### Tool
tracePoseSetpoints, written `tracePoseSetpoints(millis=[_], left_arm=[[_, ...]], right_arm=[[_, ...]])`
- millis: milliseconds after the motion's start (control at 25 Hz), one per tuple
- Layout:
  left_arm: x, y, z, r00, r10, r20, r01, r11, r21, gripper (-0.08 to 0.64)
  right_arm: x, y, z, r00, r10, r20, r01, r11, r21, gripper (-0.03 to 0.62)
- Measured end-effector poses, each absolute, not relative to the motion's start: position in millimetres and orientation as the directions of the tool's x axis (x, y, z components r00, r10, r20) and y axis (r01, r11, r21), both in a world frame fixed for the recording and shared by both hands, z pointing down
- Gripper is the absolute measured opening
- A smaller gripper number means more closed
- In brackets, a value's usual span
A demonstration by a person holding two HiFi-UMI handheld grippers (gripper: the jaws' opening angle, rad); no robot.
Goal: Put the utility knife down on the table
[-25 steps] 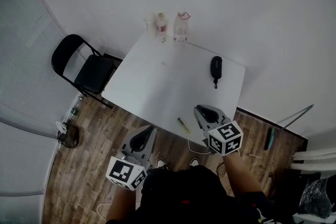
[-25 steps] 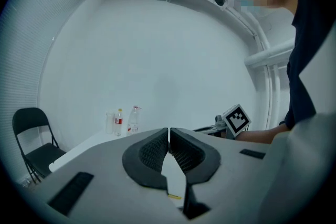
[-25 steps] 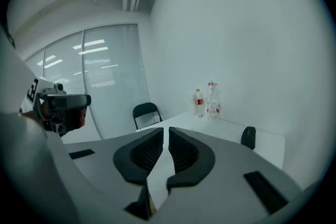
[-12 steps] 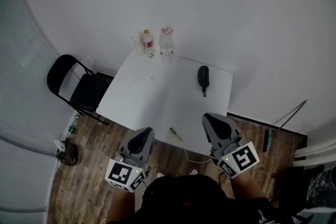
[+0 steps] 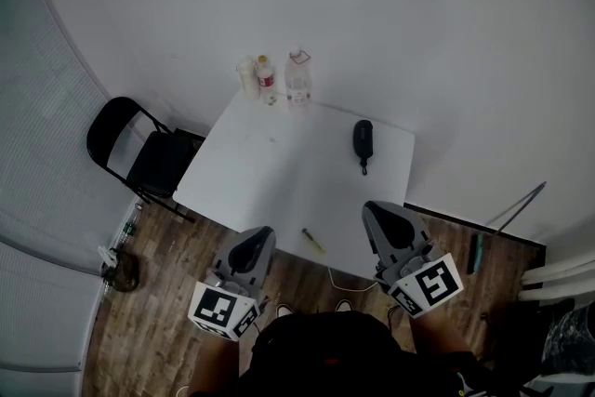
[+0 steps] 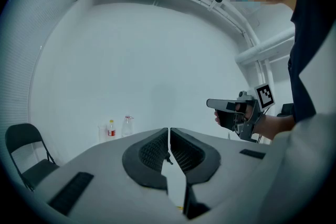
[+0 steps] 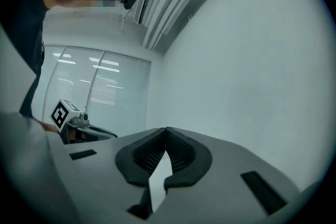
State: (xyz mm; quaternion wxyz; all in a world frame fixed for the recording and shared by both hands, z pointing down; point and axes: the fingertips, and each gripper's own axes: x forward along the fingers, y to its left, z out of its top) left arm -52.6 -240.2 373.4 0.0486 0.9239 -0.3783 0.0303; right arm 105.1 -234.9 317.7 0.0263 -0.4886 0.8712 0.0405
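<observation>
The yellow utility knife (image 5: 314, 241) lies flat near the front edge of the white table (image 5: 279, 172), between my two grippers and touching neither. My left gripper (image 5: 258, 237) hovers at the table's front left, jaws closed with nothing held; its own view shows the tips (image 6: 168, 131) meeting. My right gripper (image 5: 379, 215) is raised off the table's front right corner, also shut and empty, its tips (image 7: 167, 130) pressed together and aimed at the wall.
Two bottles (image 5: 297, 79) and a cup (image 5: 246, 75) stand at the table's far edge. A black case (image 5: 363, 139) lies at the right. A black folding chair (image 5: 139, 158) stands left of the table. A white cable (image 5: 344, 282) hangs off the front edge.
My right gripper has drawn back from the table edge toward my body and risen. The knife stays where it lay on the table. The head view has shifted slightly.
</observation>
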Motion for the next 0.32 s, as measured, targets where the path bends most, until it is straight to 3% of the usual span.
tracePoseSetpoints(millis=[320], left_arm=[[-53.9,-234.7,375.1,0.705,-0.702,0.099,-0.709,-0.702,0.064,0.031]], right_arm=[[106.0,-235.9,326.5,-0.513,-0.857,-0.057,-0.858,0.512,0.026,0.021]])
